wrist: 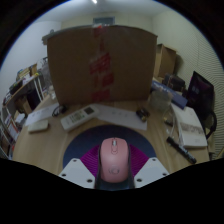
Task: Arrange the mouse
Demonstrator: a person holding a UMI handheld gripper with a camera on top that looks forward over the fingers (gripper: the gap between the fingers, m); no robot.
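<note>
The gripper has two pale, whitish fingers. Each finger carries a purple pad on its inner face.

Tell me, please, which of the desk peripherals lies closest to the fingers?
The pink computer mouse, lying between the open fingers on the dark round mouse mat. The white keyboard and the white rectangular device lie farther off, beyond the mat.
</note>
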